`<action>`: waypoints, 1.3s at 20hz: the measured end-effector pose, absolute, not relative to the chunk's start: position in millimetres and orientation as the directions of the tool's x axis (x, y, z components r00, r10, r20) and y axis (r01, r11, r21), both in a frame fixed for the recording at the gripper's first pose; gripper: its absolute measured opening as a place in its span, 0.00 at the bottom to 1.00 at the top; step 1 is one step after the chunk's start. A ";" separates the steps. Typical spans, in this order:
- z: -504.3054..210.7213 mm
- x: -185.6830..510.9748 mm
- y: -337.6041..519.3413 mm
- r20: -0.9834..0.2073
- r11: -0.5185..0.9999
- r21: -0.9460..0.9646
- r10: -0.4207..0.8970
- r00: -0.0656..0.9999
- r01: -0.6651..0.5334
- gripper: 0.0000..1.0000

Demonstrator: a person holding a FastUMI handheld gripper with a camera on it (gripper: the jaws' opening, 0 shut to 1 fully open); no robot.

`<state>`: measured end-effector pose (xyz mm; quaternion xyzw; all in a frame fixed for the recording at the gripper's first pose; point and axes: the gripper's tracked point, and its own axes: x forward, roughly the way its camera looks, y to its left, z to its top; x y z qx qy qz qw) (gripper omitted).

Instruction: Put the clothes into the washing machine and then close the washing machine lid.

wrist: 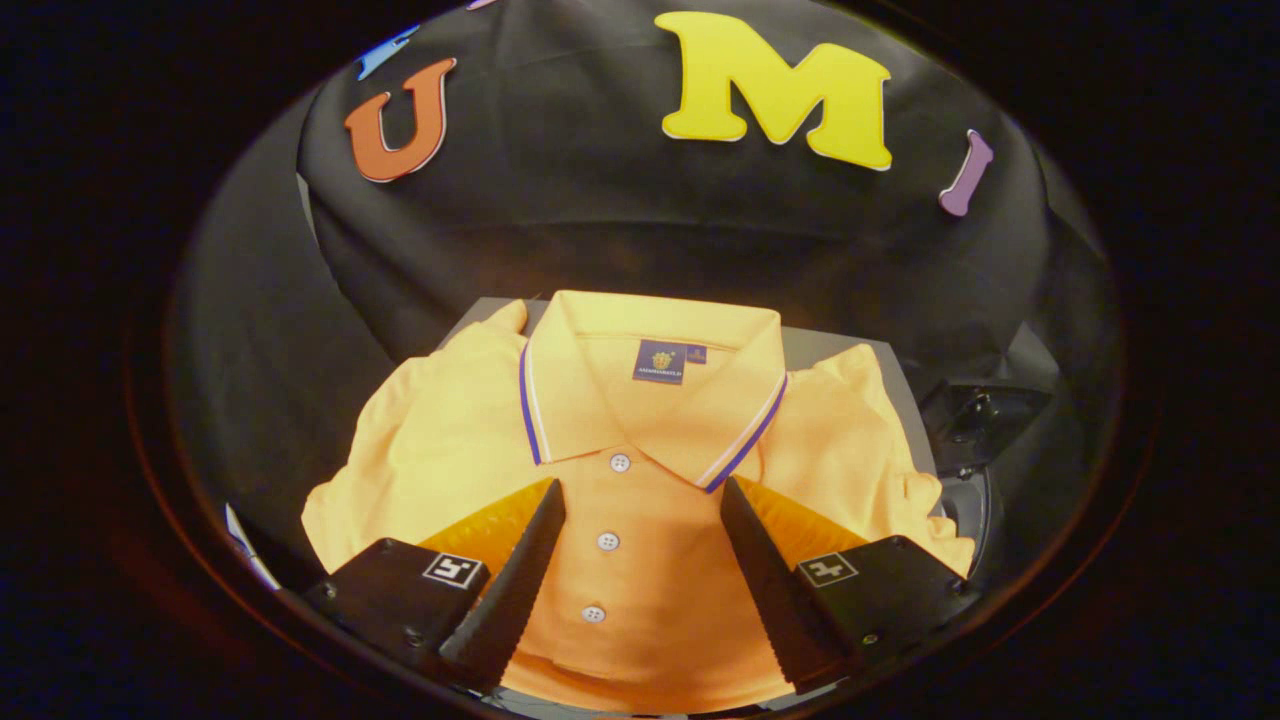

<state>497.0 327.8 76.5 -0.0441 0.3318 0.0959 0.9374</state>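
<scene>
An orange polo shirt (640,470) lies folded, collar away from me, on a grey surface (850,350). Its collar has a blue and white stripe, and its button placket runs down between my fingers. My gripper (640,490) hangs just above the shirt's chest with its fingers spread wide, one on each side of the placket. The fingers hold nothing and I cannot tell whether they touch the cloth.
A dark round-edged object (975,440) sits to the right of the shirt, past the grey surface's edge; what it is I cannot tell. The black booth cloth (600,200) rises behind the shirt and wraps around both sides.
</scene>
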 end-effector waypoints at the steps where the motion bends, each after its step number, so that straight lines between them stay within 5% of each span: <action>1: 77.3 497.5 328.1 -0.627 0.976 -0.023 0.156 0.763 -0.219 0.98; 6: 78.4 498.4 317.4 -0.624 0.973 -0.007 0.176 0.762 -0.231 0.70; 8: 82.8 500.8 309.5 -0.591 0.970 0.015 0.203 0.781 -0.241 0.27; 10: 79.8 497.0 307.0 -0.582 0.959 0.027 0.245 0.776 -0.282 0.12; 16: 82.2 468.6 286.2 -0.545 0.938 0.041 0.310 0.779 -0.345 0.05; 26: 165.0 369.6 240.5 -0.295 0.929 0.076 0.368 0.882 -0.362 0.04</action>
